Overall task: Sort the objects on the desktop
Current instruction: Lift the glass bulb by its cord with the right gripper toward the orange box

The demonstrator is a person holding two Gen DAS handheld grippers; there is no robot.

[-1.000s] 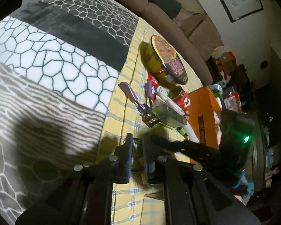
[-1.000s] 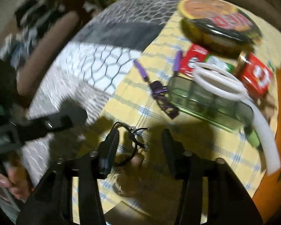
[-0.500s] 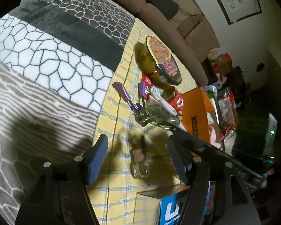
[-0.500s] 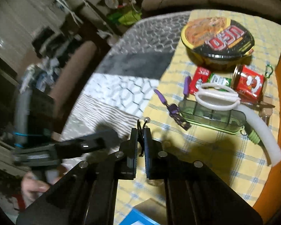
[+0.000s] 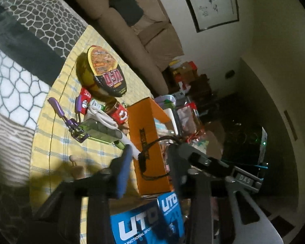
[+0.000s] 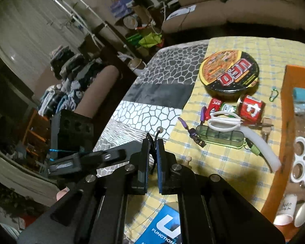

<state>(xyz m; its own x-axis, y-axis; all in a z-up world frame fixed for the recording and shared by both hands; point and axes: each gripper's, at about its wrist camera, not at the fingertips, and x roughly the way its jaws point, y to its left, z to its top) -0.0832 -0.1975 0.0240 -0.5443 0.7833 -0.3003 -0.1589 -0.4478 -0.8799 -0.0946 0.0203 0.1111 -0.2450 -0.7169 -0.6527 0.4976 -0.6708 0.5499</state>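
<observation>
The right gripper (image 6: 152, 158) has its jaws pressed tight on a thin black cord (image 6: 155, 140) that ends in a small silver bead, lifted above the yellow checked cloth (image 6: 223, 162). The left gripper (image 5: 150, 162) has its jaws closing, partly apart, with nothing pinched between them. Beyond them lie a green translucent case (image 6: 219, 137) with a white loop on it, a purple eyelash curler (image 6: 193, 134), a red can (image 6: 251, 107), a noodle bowl (image 6: 229, 74) and an orange box (image 5: 146, 142).
</observation>
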